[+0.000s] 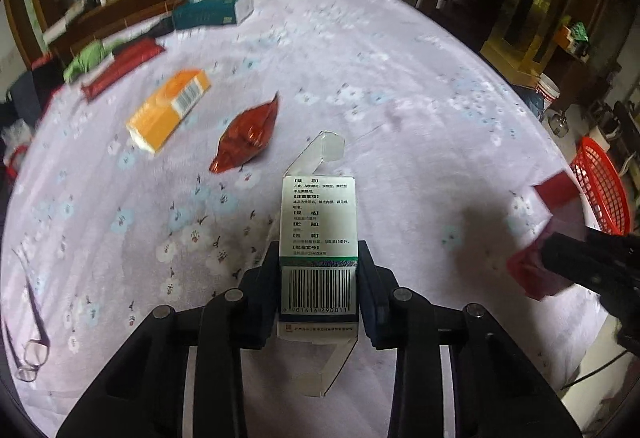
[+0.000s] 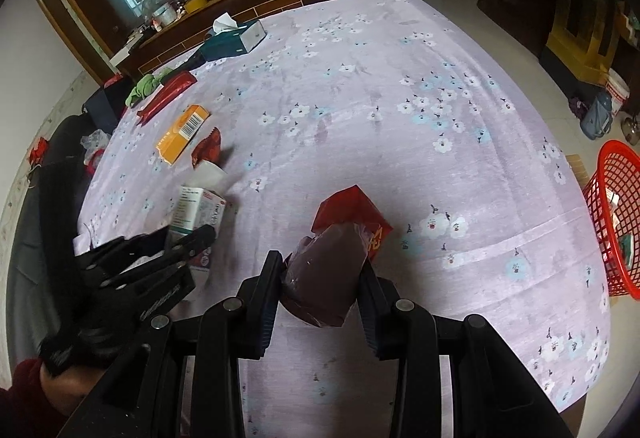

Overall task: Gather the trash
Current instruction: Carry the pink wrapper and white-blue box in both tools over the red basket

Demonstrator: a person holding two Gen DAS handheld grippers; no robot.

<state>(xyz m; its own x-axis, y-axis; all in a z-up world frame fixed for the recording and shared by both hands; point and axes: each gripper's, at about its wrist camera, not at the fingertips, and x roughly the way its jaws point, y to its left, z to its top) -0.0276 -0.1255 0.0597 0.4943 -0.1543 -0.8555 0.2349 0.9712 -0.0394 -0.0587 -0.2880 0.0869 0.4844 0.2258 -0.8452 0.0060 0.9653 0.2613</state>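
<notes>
**Both grippers loaded, basket waiting off the counter's edge**

The left gripper (image 1: pixel 319 270) has its fingers clamped on a white medicine carton (image 1: pixel 319 238), flaps open, barcode up. The right gripper (image 2: pixel 323 278) pinches a crumpled red pack (image 2: pixel 344 234). Both are lifted, likely bound for the red basket (image 2: pixel 616 222) beyond the right gripper.
</notes>
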